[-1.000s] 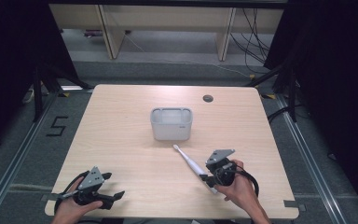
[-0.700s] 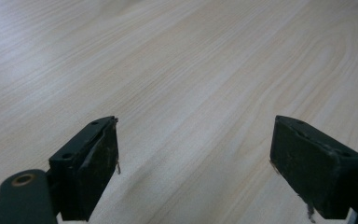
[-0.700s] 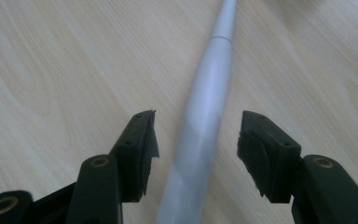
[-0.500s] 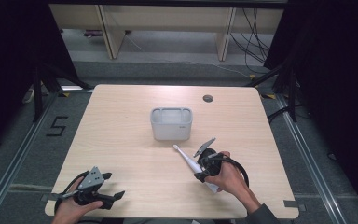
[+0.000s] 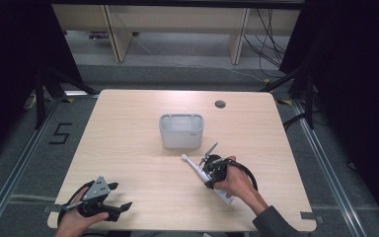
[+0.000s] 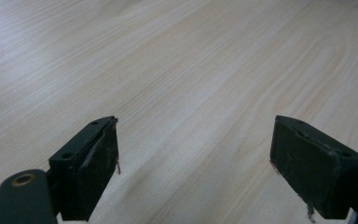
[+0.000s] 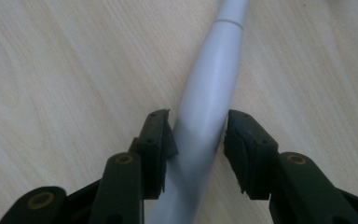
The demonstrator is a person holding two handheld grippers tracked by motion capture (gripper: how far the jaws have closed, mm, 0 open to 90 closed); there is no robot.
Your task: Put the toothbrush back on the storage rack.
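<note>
Wide wooden tabletop (image 5: pixel 128 148) first, and it is nearly bare. Near its centre stands a grey open-topped bin (image 5: pixel 181 131), upright, and from above it looks empty inside. Just in front of it, apart from its wall, a white electric toothbrush (image 5: pixel 196 168) lies flat on the wood, brush head pointing toward the bin, handle running back toward the person's side.

Now the action: the right tongs (image 5: pixel 211 174) are down over the handle, hand behind them. In the right gripper view the jaws of the right tongs (image 7: pixel 198 140) straddle the toothbrush (image 7: pixel 212 93) on both sides, partly open; one pad looks to be touching the handle, the other shows a thin gap, so they bracket it but I would not call it clamped yet. The handle seems to lie on the wood, no lift to be seen.

Over at the near left corner, the left tongs (image 5: pixel 109 207) rest low by the tabletop edge, well apart from everything. The left gripper view shows the left tongs (image 6: pixel 193 158) spread wide with only bare wood grain between the jaws.

My read: the reach is done and the grasp is just forming. Left to do: close on the handle, lift, carry it to the bin and most likely drop it in.
</note>
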